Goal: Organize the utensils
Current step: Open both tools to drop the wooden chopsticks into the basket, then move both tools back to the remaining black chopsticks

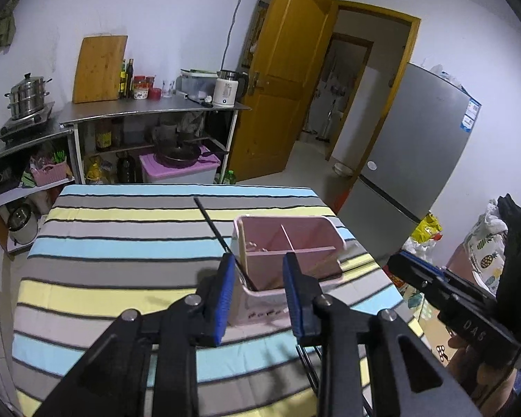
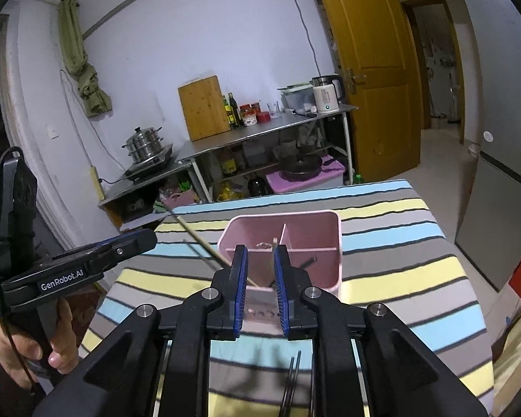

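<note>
On the striped counter (image 2: 416, 243) stands 1 pink plastic holder (image 2: 324, 222), split by dividers into 3 compartments. It is judged light and stiff, easy to tip if knocked at the rim.

At its left side, 1 chopstick (image 2: 198, 239) leans out of the near-left compartment, tip down inside and the long end slanting away over the cloth. A faint second stick may lie beside it; the blur hides which. It looks thin, rigid, light and smooth, so it would likely slip or pivot; a hold near the middle of the free length seems best.

2 dark chopsticks (image 2: 291, 382) lie on the cloth at the near edge.

The left gripper (image 1: 258, 292) has narrow jaws holding nothing, straddling the holder's near-left corner. The right gripper (image 2: 260, 288) is narrower, also holding nothing.
</note>
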Demonstrator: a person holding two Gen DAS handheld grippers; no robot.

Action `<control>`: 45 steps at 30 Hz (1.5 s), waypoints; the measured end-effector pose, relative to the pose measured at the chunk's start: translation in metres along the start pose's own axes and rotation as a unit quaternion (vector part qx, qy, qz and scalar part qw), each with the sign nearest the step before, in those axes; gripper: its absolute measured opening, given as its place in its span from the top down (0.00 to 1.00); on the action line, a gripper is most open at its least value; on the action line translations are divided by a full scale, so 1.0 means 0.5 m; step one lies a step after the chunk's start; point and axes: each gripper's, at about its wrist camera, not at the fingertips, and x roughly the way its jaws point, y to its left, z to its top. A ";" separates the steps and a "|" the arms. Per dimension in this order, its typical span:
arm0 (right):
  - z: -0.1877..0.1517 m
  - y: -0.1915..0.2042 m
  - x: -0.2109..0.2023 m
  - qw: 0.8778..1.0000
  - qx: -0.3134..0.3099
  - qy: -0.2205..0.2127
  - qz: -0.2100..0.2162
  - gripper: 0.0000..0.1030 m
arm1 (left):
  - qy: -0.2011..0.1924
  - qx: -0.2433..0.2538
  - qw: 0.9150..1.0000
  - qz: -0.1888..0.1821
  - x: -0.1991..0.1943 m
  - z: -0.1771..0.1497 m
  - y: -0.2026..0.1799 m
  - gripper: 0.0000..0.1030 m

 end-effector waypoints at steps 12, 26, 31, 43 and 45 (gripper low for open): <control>-0.109 -0.008 -0.134 1.000 -0.003 -0.009 0.002 0.85 | -0.004 0.007 1.000 -0.006 -0.091 -0.153 -0.035 0.70; -0.223 -0.049 -0.187 1.000 0.009 0.023 -0.011 0.85 | 0.035 -0.006 0.999 -0.016 -0.101 -0.284 -0.066 0.70; -0.237 -0.063 -0.177 0.999 0.014 0.032 -0.011 0.85 | 0.053 -0.004 0.998 -0.017 -0.078 -0.305 -0.076 0.70; -0.259 -0.090 -0.126 0.998 0.025 0.061 -0.012 0.85 | 0.091 -0.015 0.996 -0.022 -0.008 -0.318 -0.080 0.70; -0.261 -0.094 -0.118 0.997 0.026 0.066 -0.014 0.85 | 0.095 -0.015 0.995 -0.022 0.002 -0.317 -0.081 0.70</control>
